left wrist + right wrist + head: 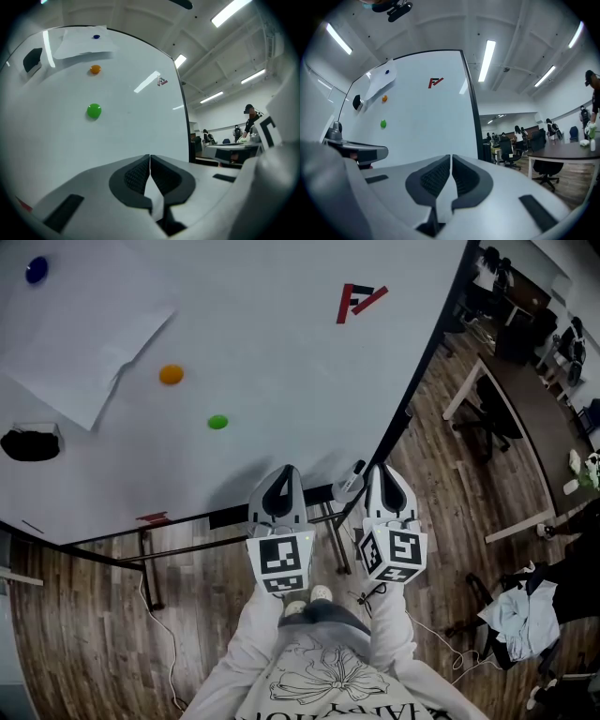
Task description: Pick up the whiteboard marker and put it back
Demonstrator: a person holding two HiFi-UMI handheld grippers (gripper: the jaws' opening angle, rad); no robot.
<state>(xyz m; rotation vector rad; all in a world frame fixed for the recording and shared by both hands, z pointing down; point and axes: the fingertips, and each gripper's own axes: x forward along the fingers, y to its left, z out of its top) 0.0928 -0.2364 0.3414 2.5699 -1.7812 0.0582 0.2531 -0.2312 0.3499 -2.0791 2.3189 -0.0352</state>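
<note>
Along the bottom edge of the whiteboard (281,362), toward its left corner, lies a small red thing, probably the whiteboard marker (153,517), long axis along that edge. It sits left of the left gripper (279,474), the nearer one; the right gripper (385,472) is farther. Both grippers closed, empty

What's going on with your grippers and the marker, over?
Left gripper jaws shut, empty. Right gripper same. No whiteboard marker in view. Whiteboard ahead, nothing in between.
</note>
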